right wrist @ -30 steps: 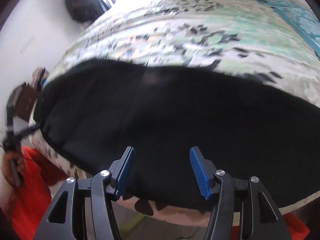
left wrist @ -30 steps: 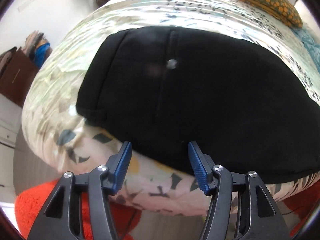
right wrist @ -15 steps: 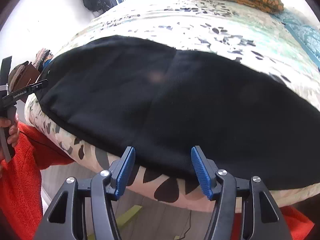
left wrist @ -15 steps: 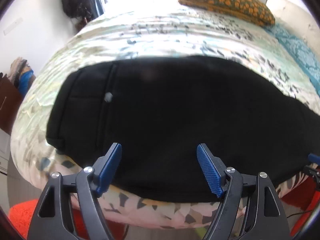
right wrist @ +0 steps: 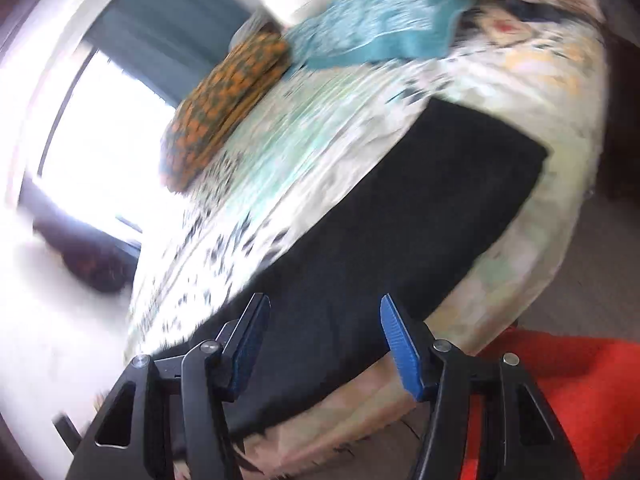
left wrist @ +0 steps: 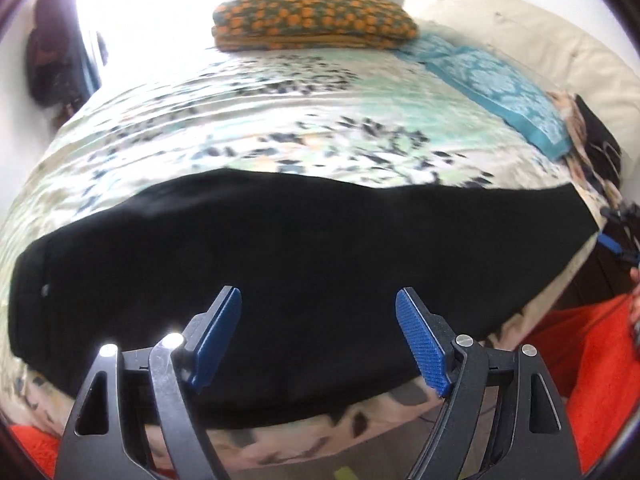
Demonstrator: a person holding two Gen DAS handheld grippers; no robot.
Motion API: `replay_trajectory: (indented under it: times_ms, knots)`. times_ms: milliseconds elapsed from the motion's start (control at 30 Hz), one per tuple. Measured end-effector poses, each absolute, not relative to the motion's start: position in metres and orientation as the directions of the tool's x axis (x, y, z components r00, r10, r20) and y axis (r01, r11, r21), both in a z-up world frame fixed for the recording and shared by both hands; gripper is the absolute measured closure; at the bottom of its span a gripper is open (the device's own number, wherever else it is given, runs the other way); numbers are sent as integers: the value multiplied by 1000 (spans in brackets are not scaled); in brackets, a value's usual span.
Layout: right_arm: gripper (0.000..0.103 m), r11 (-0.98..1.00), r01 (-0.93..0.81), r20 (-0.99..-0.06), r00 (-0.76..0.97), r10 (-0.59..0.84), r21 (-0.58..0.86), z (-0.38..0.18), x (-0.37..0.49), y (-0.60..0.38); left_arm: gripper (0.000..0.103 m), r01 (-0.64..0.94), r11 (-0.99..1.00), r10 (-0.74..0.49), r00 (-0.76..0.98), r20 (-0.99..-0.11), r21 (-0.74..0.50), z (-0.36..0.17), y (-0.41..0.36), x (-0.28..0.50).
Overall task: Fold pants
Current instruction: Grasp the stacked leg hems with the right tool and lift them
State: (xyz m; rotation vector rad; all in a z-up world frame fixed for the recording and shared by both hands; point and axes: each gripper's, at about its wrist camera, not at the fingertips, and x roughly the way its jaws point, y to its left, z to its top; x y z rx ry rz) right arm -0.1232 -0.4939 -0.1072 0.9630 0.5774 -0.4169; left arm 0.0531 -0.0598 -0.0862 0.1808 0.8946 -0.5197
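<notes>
The black pants [left wrist: 280, 248] lie flat in a long band along the near edge of the bed, waistband and button at the left in the left wrist view. They also show in the right wrist view [right wrist: 400, 232], slanting up to the right. My left gripper [left wrist: 318, 336] is open and empty, just above the pants' near edge. My right gripper [right wrist: 322, 344] is open and empty, over the pants' near end; this view is tilted and blurred. The right gripper's blue tip also shows at the right edge of the left wrist view [left wrist: 612, 246].
The bed has a floral cover [left wrist: 240, 120]. An orange patterned cushion [left wrist: 316, 20] and a teal pillow [left wrist: 500, 84] lie at the far side. A white headboard [left wrist: 520, 36] stands at the right. An orange-red rug [left wrist: 588, 364] lies on the floor by the bed.
Both cameras swung to the right along the pants. The right wrist view has tilted sharply and now looks toward the pants' right end. Both grippers stayed open.
</notes>
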Motion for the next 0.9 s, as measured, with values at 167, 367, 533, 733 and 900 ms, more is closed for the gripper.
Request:
replay_trajectory:
  times_ms: [167, 367, 533, 733, 900]
  knots:
    - [44, 327, 588, -586, 802, -118, 740, -111, -172, -569, 21, 665, 747, -362, 408, -838, 2, -128, -131, 17]
    - [44, 222, 592, -603, 797, -25, 774, -138, -166, -608, 24, 655, 756, -318, 391, -864, 19, -134, -128, 13]
    - [44, 105, 622, -622, 782, -34, 776, -162, -162, -618, 16, 597, 802, -365, 458, -810, -24, -102, -120, 25]
    - [43, 111, 620, -619, 784, -53, 776, -174, -147, -636, 16, 611, 792, -297, 363, -883, -15, -136, -139, 39]
    - [76, 52, 590, -588, 807, -52, 805, -186, -160, -640, 16, 642, 767, -298, 349, -888, -5, -138, -136, 20]
